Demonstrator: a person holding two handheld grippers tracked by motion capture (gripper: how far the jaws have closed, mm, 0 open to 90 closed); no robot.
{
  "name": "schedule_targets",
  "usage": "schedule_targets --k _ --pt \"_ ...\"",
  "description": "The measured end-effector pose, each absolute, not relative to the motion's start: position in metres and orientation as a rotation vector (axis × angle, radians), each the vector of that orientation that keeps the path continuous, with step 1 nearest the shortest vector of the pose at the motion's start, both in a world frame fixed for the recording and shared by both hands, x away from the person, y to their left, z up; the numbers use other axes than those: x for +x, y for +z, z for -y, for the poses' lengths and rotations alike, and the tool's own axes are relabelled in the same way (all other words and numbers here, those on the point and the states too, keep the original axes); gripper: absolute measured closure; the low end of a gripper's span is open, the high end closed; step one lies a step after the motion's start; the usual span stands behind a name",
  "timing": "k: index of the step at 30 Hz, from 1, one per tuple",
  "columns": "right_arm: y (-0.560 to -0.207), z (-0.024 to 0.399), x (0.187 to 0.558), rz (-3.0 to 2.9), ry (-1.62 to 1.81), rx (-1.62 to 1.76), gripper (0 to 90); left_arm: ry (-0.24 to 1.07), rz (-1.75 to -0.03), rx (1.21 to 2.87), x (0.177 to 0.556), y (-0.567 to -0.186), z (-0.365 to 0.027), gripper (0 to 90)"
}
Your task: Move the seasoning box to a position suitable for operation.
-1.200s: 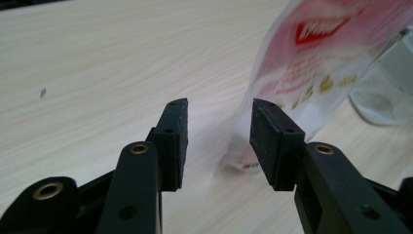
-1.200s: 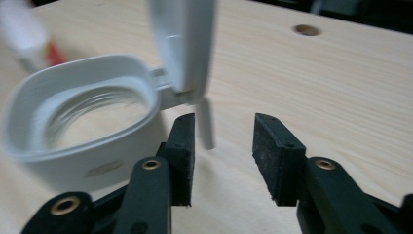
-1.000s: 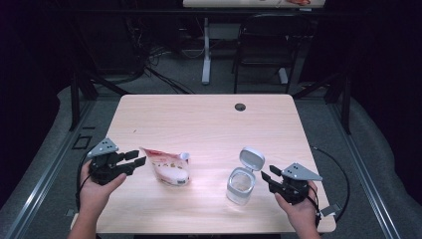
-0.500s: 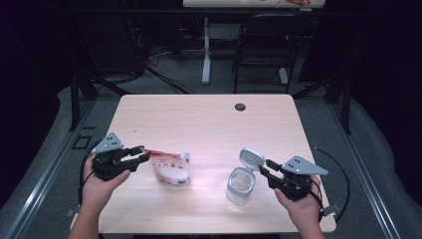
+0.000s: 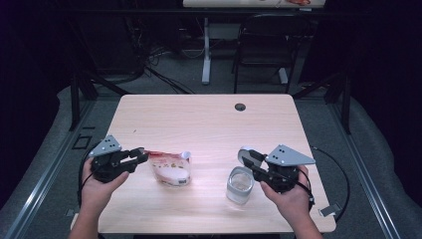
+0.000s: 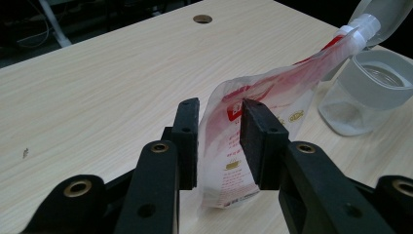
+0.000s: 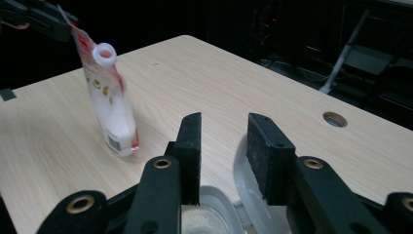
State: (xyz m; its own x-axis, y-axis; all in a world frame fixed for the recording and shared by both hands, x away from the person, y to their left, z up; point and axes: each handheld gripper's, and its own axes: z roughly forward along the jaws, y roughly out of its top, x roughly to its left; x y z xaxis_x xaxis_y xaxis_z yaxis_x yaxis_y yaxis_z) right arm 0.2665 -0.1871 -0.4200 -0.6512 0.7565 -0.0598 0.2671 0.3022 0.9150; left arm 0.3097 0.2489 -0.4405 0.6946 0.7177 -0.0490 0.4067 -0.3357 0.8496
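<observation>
At the near left of the wooden table (image 5: 199, 119), a hand (image 5: 97, 191) holds the left gripper (image 5: 133, 158), jaws pointing right. Item one: red-and-white spouted pouch (image 5: 170, 168), lying just right of that gripper, its left corner at the jaw tips. From the left gripper view the pouch (image 6: 253, 122) passes between the two black jaws; the right jaw pad sits against its printed face, a narrow gap shows on the left side, so a firm clench cannot be confirmed, and the jaws stand partly closed about the pouch edge. The pouch's white spout (image 6: 363, 27) points away toward the far right, close to the jar. Item two: clear plastic jar (image 5: 239, 184), upright, near right of centre, well apart from the pouch body in the high view, with a hinged grey lid (image 5: 247, 156) standing open on its far right side. In the left gripper view the jar (image 6: 365, 92) shows a broad grey rim. Item three: right gripper (image 5: 256, 168), held by the right hand (image 5: 291, 196) at the near right, jaws pointing left, just beside the jar's lid and rim. From the right gripper view the jaws are parted, holding nothing, with the jar mouth (image 7: 207, 214) and lid (image 7: 248, 195) directly beneath them; the pouch (image 7: 109, 97) stands tilted at the far left. Round cable hole (image 5: 240, 107) at the far side of the table.
</observation>
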Motion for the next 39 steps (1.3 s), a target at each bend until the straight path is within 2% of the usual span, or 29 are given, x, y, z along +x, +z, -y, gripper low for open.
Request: schedule_targets --k 23,39 --pt "-0.437 0.106 0.303 -2.280 1.339 0.774 64.5 0.411 -0.868 1.969 0.310 -0.441 -0.250 71.0" --pt "-0.445 0.063 0.313 -2.359 1.396 0.701 62.6 0.404 -0.873 1.962 0.310 -0.441 -0.250 70.9"
